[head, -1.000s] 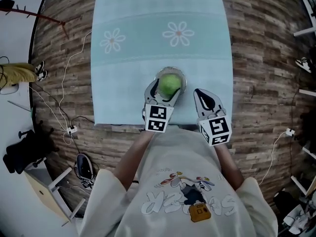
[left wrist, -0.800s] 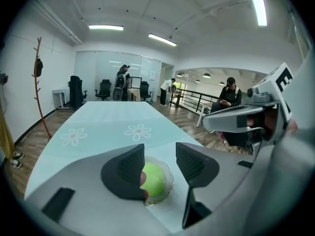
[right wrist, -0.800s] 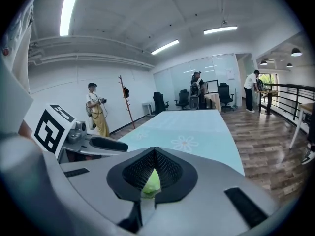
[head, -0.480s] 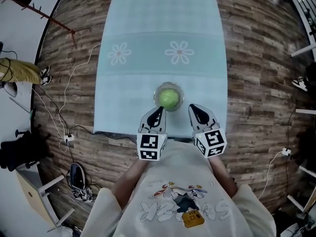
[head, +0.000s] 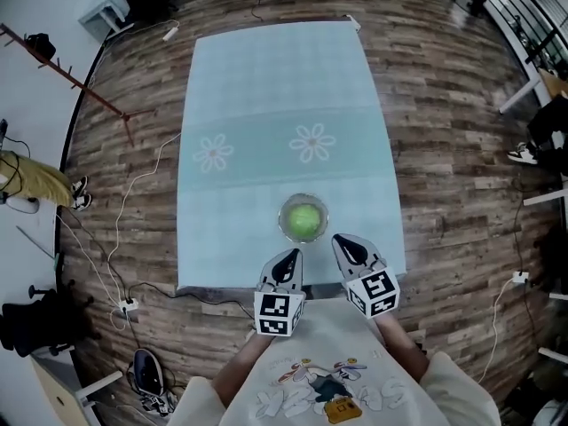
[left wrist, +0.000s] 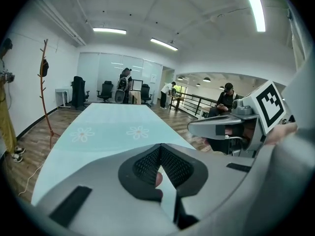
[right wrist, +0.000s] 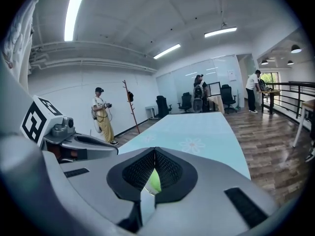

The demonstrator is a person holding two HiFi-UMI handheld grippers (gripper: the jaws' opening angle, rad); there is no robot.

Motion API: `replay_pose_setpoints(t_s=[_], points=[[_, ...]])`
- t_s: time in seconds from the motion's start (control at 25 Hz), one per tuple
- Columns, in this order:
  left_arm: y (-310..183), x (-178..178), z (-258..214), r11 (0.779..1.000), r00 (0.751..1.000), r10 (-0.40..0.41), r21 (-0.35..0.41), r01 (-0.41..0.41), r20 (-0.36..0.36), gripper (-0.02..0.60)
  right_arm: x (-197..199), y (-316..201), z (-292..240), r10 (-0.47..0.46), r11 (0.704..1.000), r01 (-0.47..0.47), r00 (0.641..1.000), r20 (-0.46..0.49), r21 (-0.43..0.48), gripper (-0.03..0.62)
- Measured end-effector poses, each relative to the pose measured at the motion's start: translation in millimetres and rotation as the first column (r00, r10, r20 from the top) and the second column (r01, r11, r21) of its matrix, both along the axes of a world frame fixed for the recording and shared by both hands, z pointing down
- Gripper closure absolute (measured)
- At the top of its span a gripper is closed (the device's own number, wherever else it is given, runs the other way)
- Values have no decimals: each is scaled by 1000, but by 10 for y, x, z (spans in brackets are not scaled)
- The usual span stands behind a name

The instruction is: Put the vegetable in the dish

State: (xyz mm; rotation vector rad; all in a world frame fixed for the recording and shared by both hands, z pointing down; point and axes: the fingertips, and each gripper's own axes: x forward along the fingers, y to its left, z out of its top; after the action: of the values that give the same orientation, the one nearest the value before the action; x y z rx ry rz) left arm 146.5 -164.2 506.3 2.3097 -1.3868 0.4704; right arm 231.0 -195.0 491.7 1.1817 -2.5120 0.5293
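A round green vegetable (head: 304, 219) lies in a small clear glass dish (head: 282, 211) near the front edge of the light blue tablecloth (head: 266, 87). Both grippers are held side by side just short of the dish, over the table's near edge. My left gripper (head: 288, 257) is shut and empty; in the left gripper view its jaws (left wrist: 159, 147) meet with nothing between them. My right gripper (head: 344, 242) is also shut and empty (right wrist: 154, 151). In the right gripper view a sliver of the green vegetable (right wrist: 154, 182) shows through the gap under its closed tips.
The tablecloth has two flower prints (head: 311, 142) beyond the dish. A coat stand (head: 71, 87) and cables (head: 115, 238) are on the wooden floor at the left. Several people (left wrist: 125, 85) and office chairs are at the far end of the room.
The left gripper let go of the vegetable in the dish, pulled back toward the person and closed. The right gripper drew back beside it.
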Motion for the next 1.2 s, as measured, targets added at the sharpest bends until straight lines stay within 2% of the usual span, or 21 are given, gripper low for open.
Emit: replay_pose_setpoints(t_s=[0.16,0.36,0.56,0.72,0.88,1.04,1.2], points=[[181,-178,-111,999,1000,22,29,-22,-12,575,-188,196,-28,18,1000,-18,1000,-9,-3,576],[597,-565,-198,992,993,116,54,-117,18,575,-812,585,-84,-17,1000,17,1000,-13,-1,576],[902,-1049,-239,992,991,123,45,-121,-44,575,-1368,941,-179,15,1000,-14,1000,-19,28,576],[1234,-1187,-263,985,981,168,45,-165,-95,575,-1507,1319,-190,87,996,-87,996,-1,21,576],[1454,-1407,-99,984,980,176,14,-175,-94,575,-1581,1631,-77,193,981,-193,981,8,-5,576],[1491,-1569,-174,983,981,179,58,-174,-78,575,-1669,1719,-113,198,980,-198,980,-9,23,576],[1557,-1644,-157,982,981,187,53,-184,-61,575,-1757,1773,-154,206,978,-205,979,-1,43,576]])
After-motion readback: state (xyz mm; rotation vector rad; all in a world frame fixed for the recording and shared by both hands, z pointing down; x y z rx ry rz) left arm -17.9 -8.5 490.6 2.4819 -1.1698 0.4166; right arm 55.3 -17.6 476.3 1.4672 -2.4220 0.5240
